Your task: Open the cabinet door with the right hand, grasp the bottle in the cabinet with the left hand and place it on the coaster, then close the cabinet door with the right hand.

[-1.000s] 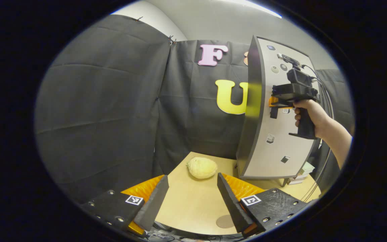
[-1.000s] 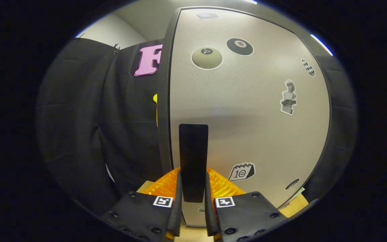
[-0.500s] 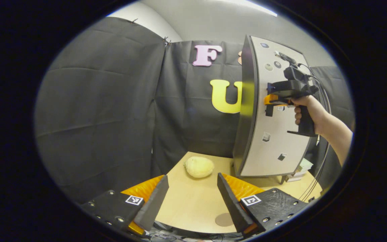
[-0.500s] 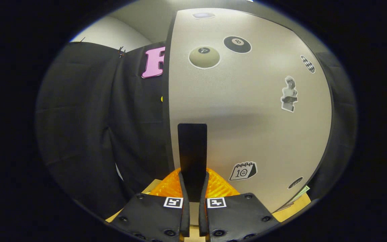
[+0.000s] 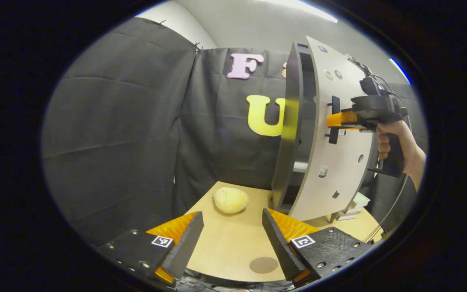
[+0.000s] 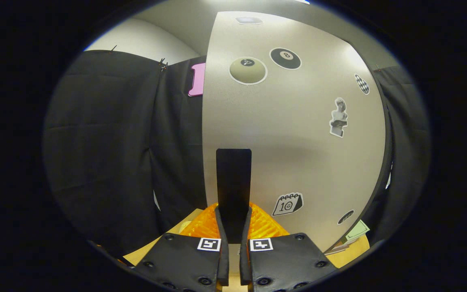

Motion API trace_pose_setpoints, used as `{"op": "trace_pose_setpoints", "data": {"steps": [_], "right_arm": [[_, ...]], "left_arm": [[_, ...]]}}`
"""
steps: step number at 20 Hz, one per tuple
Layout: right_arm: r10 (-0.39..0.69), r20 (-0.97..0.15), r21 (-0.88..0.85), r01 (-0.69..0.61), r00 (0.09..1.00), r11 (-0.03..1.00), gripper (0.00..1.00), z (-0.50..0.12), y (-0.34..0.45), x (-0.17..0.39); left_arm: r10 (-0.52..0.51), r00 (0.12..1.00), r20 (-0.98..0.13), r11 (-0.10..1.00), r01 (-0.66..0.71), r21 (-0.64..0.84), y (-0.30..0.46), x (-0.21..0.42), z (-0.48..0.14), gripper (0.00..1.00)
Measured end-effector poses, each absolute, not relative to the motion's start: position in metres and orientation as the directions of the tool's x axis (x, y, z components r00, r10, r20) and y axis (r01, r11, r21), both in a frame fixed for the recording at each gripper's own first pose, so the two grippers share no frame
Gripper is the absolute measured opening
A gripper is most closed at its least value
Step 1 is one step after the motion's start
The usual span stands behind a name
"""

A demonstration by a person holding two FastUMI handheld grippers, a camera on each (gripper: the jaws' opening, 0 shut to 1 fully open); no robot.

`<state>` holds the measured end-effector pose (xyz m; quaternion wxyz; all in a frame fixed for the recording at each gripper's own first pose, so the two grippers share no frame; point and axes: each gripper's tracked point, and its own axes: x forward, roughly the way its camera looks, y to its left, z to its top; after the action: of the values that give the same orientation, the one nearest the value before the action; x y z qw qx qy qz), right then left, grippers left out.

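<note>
In the left gripper view a dark cabinet (image 5: pixel 292 134) stands on the wooden table, its pale door (image 5: pixel 341 162) swung a little way out from the frame. My right gripper (image 5: pixel 337 121) is shut on the door's black handle (image 5: pixel 333 119), a hand holding its grip. In the right gripper view the black handle (image 6: pixel 233 186) sits squeezed between the two fingers of my right gripper (image 6: pixel 233 227), in front of the sticker-covered door (image 6: pixel 298 138). My left gripper (image 5: pixel 231 235) hovers open over the table, a round brown coaster (image 5: pixel 264 265) just beneath. The cabinet's inside is dark and I see no bottle.
A pale yellow lumpy object (image 5: pixel 230 200) lies on the table (image 5: pixel 225 247) left of the cabinet. Papers (image 5: pixel 351 205) lie near the cabinet's base on the right. A cable trails down from the right gripper.
The door has swung out from the cabinet frame, opening a dark gap at its left edge, with my right gripper shut tighter on the handle. My left gripper stays open.
</note>
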<state>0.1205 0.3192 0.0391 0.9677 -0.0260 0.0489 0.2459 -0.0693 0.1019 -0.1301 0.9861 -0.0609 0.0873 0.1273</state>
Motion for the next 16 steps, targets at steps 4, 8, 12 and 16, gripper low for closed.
{"op": "trace_pose_setpoints", "data": {"steps": [4, 8, 12, 16], "right_arm": [[0.499, -0.056, -0.036, -0.501, 0.865, 0.865, 0.12, 0.04, 0.308, 0.109], [0.538, -0.056, -0.032, -0.54, 0.841, 0.841, 0.09, 0.04, 0.295, 0.091], [0.561, -0.049, -0.052, -0.563, 0.826, 0.825, 0.09, 0.039, 0.277, 0.076], [0.585, -0.06, -0.025, -0.587, 0.809, 0.809, 0.12, 0.039, 0.245, 0.062]], "left_arm": [[0.259, 0.951, -0.168, 0.962, -0.269, -0.04, 0.093, -0.074, -0.125, 0.87], [0.247, 0.954, -0.172, 0.964, -0.259, -0.052, 0.064, -0.079, -0.119, 0.87], [0.247, 0.956, -0.16, 0.968, -0.25, -0.001, 0.026, -0.086, -0.1, 0.87], [0.247, 0.956, -0.157, 0.969, -0.248, 0.012, -0.017, -0.107, -0.088, 0.87]]}}
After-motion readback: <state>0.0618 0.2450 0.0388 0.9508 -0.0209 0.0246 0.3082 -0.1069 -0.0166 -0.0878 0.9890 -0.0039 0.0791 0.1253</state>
